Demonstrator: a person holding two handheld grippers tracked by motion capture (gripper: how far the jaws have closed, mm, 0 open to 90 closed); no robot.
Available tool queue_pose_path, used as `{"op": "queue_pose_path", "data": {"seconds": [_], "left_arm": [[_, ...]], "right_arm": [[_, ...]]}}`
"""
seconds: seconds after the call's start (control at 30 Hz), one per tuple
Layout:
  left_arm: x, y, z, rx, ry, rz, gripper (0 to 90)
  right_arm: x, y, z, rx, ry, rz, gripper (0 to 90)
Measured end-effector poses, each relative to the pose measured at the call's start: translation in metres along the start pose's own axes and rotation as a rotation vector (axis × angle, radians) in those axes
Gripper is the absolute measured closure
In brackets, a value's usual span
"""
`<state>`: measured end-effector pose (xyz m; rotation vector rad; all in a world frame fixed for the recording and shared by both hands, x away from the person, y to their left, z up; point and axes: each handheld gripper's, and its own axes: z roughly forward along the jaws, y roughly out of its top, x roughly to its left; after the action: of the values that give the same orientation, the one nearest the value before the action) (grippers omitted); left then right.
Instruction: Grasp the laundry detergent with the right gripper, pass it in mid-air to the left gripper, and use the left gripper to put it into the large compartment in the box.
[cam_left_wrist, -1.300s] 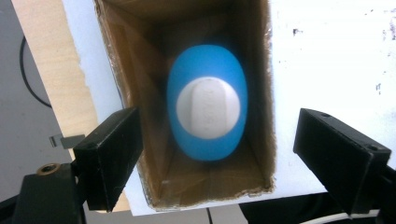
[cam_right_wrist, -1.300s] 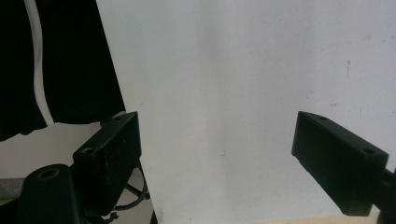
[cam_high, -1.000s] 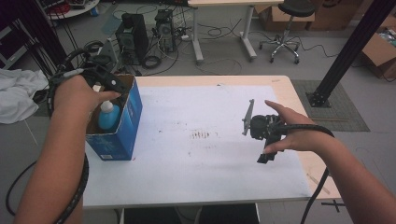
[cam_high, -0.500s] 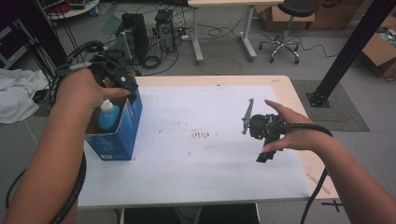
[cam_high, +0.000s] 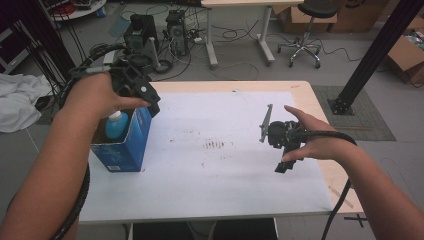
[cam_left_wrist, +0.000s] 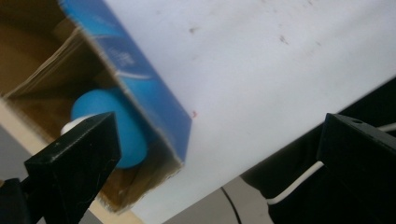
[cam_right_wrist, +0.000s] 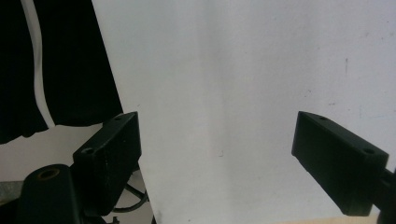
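No wording to call out here. The blue box (cam_high: 131, 145) on the bench (cam_high: 225, 190) shows pale markings along its side in the left gripper view (cam_left_wrist: 122, 60), but they are too blurred to make out as letters. The bottle (cam_high: 116, 126) inside it carries no label that can be read. Reddish specks on the white sheet (cam_high: 216, 145) form no characters.

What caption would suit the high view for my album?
A person's left gripper hovers over a blue bottle in a blue box; the right gripper waits, open.
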<state>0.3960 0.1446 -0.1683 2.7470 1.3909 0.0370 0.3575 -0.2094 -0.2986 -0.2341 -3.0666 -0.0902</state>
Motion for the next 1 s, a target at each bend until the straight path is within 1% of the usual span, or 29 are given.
{"op": "queue_pose_path", "data": {"seconds": [0.07, 0.1, 0.13, 0.17, 0.2, 0.23, 0.33, 0.4, 0.47, 0.53, 0.6, 0.67, 0.7, 0.73, 0.83, 0.9, 0.97, 1.0], "left_arm": [[-0.009, 0.003, 0.003, 0.001, 0.001, 0.061, 0.2], [-0.014, 0.005, 0.005, 0.007, 0.000, 0.108, 0.2], [-0.019, 0.006, 0.007, 0.012, -0.006, 0.136, 0.1], [-0.023, 0.007, 0.009, 0.015, -0.007, 0.161, 0.1], [-0.029, 0.009, 0.012, 0.025, -0.007, 0.205, 0.1], [-0.032, 0.010, 0.014, 0.027, -0.012, 0.231, 0.1], [-0.046, 0.013, 0.020, 0.034, -0.019, 0.345, 0.1], [-0.052, 0.013, 0.022, 0.034, -0.019, 0.399, 0.1], [-0.057, 0.013, 0.025, 0.041, -0.022, 0.440, 0.1], [-0.063, 0.012, 0.028, 0.057, -0.028, 0.498, 0.1], [-0.069, 0.012, 0.031, 0.079, -0.024, 0.556, 0.1], [-0.073, 0.011, 0.034, 0.089, -0.033, 0.599, 0.1], [-0.077, 0.010, 0.036, 0.094, -0.042, 0.635, 0.1], [-0.079, 0.009, 0.038, 0.096, -0.046, 0.666, 0.1], [-0.084, 0.009, 0.043, 0.089, -0.066, 0.706, 0.1], [-0.087, 0.010, 0.046, 0.094, -0.066, 0.725, 0.1], [-0.088, 0.011, 0.049, 0.090, -0.066, 0.736, 0.1], [-0.088, 0.011, 0.050, 0.091, -0.073, 0.737, 0.1]], "right_arm": [[-0.001, 0.001, 0.000, 0.001, -0.004, -0.009, 15.6], [-0.001, 0.001, -0.001, 0.002, -0.003, -0.010, 15.6], [-0.001, 0.002, -0.002, 0.003, -0.002, -0.021, 15.6], [-0.001, 0.002, -0.002, 0.003, -0.002, -0.021, 15.6], [-0.001, 0.002, -0.002, 0.003, -0.001, -0.024, 15.6], [-0.001, 0.003, -0.003, 0.005, 0.000, -0.031, 15.6], [-0.002, 0.003, -0.004, 0.006, 0.001, -0.029, 15.6], [-0.002, 0.003, -0.006, 0.011, 0.004, -0.027, 15.6], [-0.002, 0.003, -0.006, 0.013, 0.005, -0.025, 15.6], [-0.002, 0.003, -0.008, 0.009, 0.002, -0.023, 15.6], [-0.003, 0.004, -0.009, 0.014, 0.002, -0.021, 15.6], [-0.003, 0.003, -0.010, 0.011, 0.003, -0.020, 15.6], [-0.004, 0.004, -0.011, 0.017, -0.003, -0.021, 15.6], [-0.005, 0.004, -0.011, 0.015, 0.001, -0.018, 15.6], [-0.006, 0.004, -0.010, 0.016, -0.005, -0.016, 15.6], [-0.006, 0.005, -0.010, 0.025, -0.003, -0.021, 15.6], [-0.008, 0.006, -0.009, 0.025, -0.004, -0.022, 15.6], [-0.009, 0.006, -0.009, 0.023, 0.000, -0.023, 15.6]]}}
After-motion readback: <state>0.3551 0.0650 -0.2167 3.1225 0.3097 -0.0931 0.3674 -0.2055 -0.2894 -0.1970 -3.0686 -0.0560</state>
